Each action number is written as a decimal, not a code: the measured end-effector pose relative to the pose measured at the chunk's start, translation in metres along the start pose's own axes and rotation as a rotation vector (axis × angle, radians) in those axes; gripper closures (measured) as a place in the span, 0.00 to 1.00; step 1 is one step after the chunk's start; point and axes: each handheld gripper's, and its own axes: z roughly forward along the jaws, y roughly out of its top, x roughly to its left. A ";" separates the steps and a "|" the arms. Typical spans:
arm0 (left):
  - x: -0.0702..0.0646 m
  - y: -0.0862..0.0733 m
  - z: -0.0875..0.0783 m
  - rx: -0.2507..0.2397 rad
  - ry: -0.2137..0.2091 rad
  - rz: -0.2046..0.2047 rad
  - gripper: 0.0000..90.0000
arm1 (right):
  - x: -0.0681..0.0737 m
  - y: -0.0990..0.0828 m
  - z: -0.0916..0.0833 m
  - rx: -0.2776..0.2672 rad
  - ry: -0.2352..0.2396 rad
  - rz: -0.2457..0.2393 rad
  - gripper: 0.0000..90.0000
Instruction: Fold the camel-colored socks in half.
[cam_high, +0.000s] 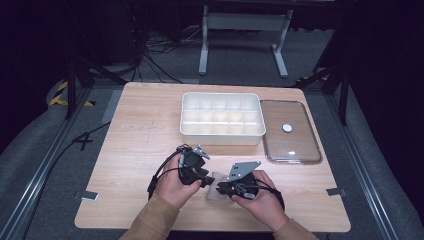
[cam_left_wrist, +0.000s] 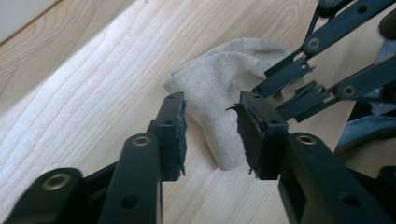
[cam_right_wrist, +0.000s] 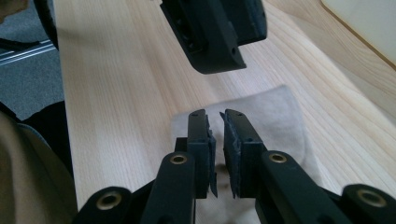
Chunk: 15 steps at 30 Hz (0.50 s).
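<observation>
A small beige cloth (cam_high: 213, 181) lies on the wooden table near its front edge, between the two hand-held grippers. My left gripper (cam_high: 205, 181) comes at it from the left. In the left gripper view its jaws (cam_left_wrist: 212, 112) stand apart over the cloth (cam_left_wrist: 219, 84), and the pads do not press on it. My right gripper (cam_high: 221, 189) meets the cloth from the right. In the right gripper view its jaws (cam_right_wrist: 215, 116) are almost together over the cloth (cam_right_wrist: 275, 116), with fabric in the slim gap. The left gripper's jaw (cam_right_wrist: 215, 32) hangs just beyond.
A white compartment tray (cam_high: 220, 134) stands at the back middle of the table. To its right lies a clear lid (cam_high: 292, 147) with a white knob (cam_high: 287, 128). Bare wood stretches left of the hands. The table's front edge is close below the wrists.
</observation>
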 end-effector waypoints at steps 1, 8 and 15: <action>-0.002 0.003 0.006 0.009 -0.009 0.019 0.74 | -0.002 -0.002 -0.002 0.009 -0.002 0.009 0.91; -0.001 0.009 0.022 0.052 -0.041 0.054 0.78 | -0.007 -0.013 -0.010 0.045 -0.026 0.036 0.92; -0.001 0.013 0.044 0.155 -0.026 0.071 0.80 | -0.013 -0.028 -0.012 0.091 -0.055 0.070 0.91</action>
